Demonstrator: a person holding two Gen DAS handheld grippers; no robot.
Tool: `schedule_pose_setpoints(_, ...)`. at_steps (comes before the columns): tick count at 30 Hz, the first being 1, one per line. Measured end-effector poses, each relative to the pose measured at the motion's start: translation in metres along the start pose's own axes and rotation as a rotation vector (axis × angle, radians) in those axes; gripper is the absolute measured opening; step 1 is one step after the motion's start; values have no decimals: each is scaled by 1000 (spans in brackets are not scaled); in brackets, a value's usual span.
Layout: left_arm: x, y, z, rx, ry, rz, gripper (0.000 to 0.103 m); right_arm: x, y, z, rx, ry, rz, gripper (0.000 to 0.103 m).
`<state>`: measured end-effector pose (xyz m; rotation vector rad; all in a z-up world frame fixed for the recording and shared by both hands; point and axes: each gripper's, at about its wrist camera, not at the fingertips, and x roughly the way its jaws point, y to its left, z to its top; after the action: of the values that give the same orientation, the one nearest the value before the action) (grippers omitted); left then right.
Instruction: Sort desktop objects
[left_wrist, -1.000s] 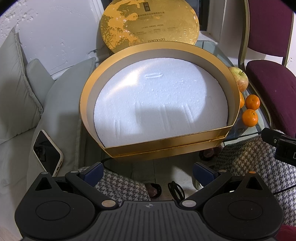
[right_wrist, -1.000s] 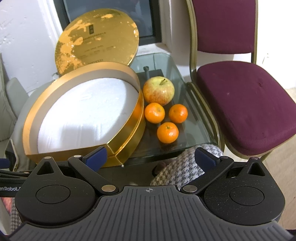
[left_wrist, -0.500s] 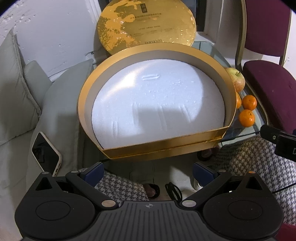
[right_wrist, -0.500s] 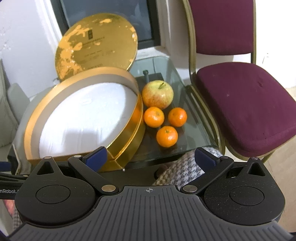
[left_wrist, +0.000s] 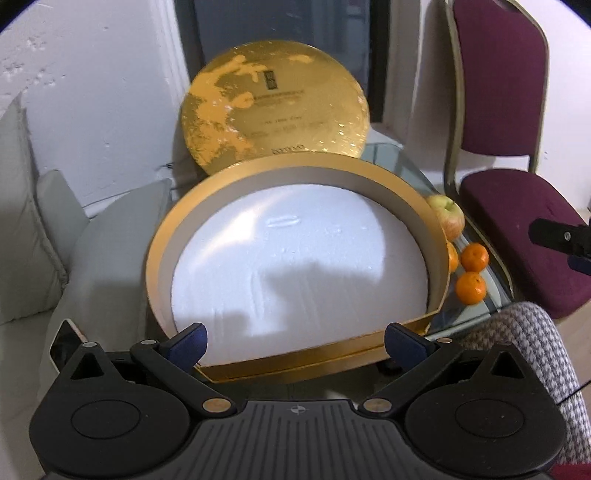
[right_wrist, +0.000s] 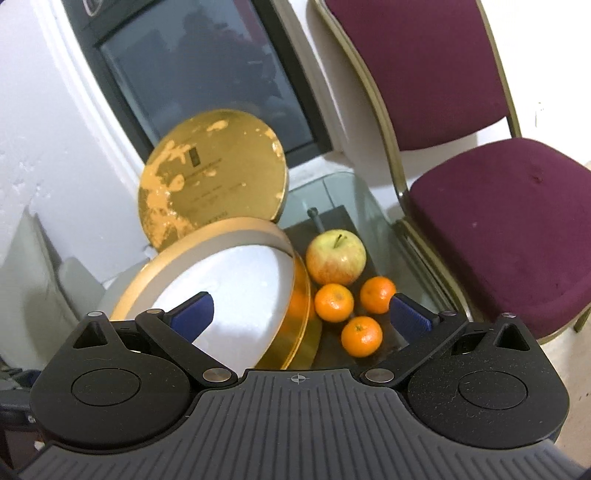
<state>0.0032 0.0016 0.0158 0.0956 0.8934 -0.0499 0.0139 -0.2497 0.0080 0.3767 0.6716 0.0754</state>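
Both grippers empty above the fruit and the gold box

The right gripper (right_wrist: 299, 312) and left gripper (left_wrist: 295, 338) have fingers wide apart; three tangerines (right_wrist: 361, 336) and the apple (right_wrist: 335, 256) lie on the glass table (right_wrist: 373, 206) beside the box (right_wrist: 221, 236). For a pick, centre on one tangerine and close gently.

Apple (right_wrist: 335, 256) and three tangerines (right_wrist: 334, 302) sit beside open gold box (right_wrist: 301, 314).

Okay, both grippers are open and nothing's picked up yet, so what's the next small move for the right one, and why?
Probably ease the right gripper forward and down onto the nearest mandarin. Its jaws stand wide open and empty, the fruit lies loose on the glass table beside the gold box, and that mandarin is closest between the fingers.
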Motion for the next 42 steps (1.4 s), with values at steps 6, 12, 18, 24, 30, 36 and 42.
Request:
schedule_pose_setpoints(6,7,-6,-5,-3,64,3,94,4,2,-4,-68,32,-37,103)
schedule_pose_setpoints(12,8,-11,-6,25,80,-16,96,10,0,-8,-100,76,-90,98)
schedule_pose_setpoints(18,7,-28,0,88,63,-44,97,16,-7,-11,-110,128,-126,96)
schedule_pose_setpoints(24,9,-40,4,123,59,-11,99,22,-15,-11,-90,168,-134,96)
schedule_pose_setpoints(30,12,-46,6,140,67,11,100,27,-24,-9,-60,182,-141,96)
schedule_pose_setpoints(36,15,-51,8,153,77,32,100,36,-35,-7,-32,189,-141,94)
schedule_pose_setpoints(42,25,-40,12,90,96,57,101,62,-36,-8,-93,238,-138,79)
